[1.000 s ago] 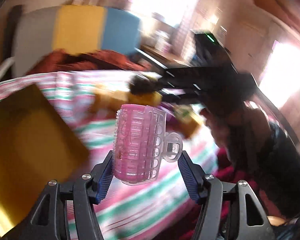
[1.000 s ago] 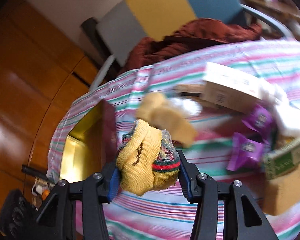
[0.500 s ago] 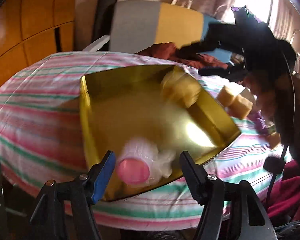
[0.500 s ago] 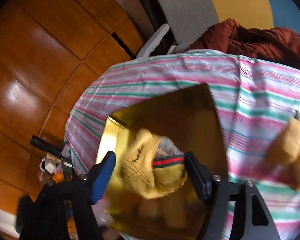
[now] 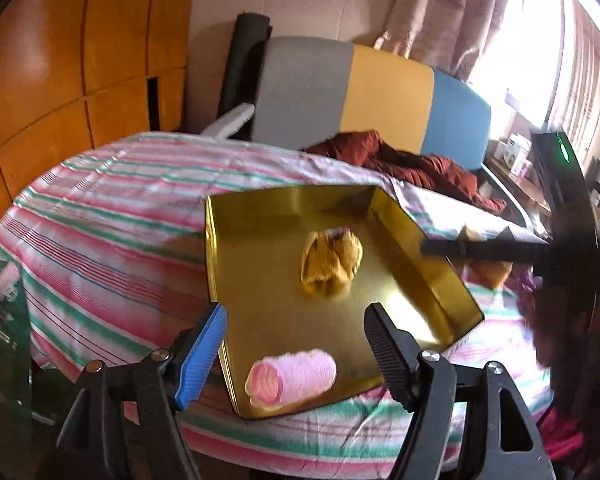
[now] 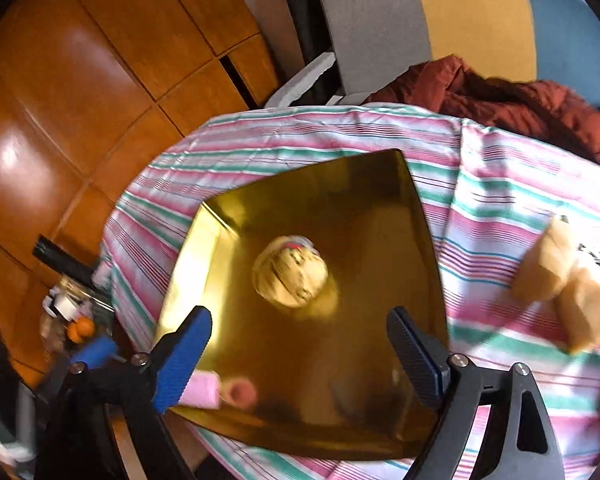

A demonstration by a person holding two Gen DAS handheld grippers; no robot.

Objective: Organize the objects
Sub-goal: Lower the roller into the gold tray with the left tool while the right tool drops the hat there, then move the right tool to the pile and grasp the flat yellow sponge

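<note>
Striped tablecloth [image 5: 112,208] over table, gold tray [image 5: 260,216] near its front edge. Left gripper [image 5: 296,344] jaws opening, nothing between; pink roller [image 5: 292,376] lies loose in tray just beyond fingertips, long axis 8-to-2 o'clock. Right gripper [image 6: 300,344] jaws opening, empty; yellow sock [image 6: 290,276] blurred at 12 o'clock, over tray centre, landed or not unclear. Remaining tan items [image 6: 564,292] at 3 o'clock, nearer right gripper, open cloth between.

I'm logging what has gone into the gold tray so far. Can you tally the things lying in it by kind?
Things in the gold tray:
Rolled yellow socks: 1
Pink hair roller: 1
Total: 2
</note>
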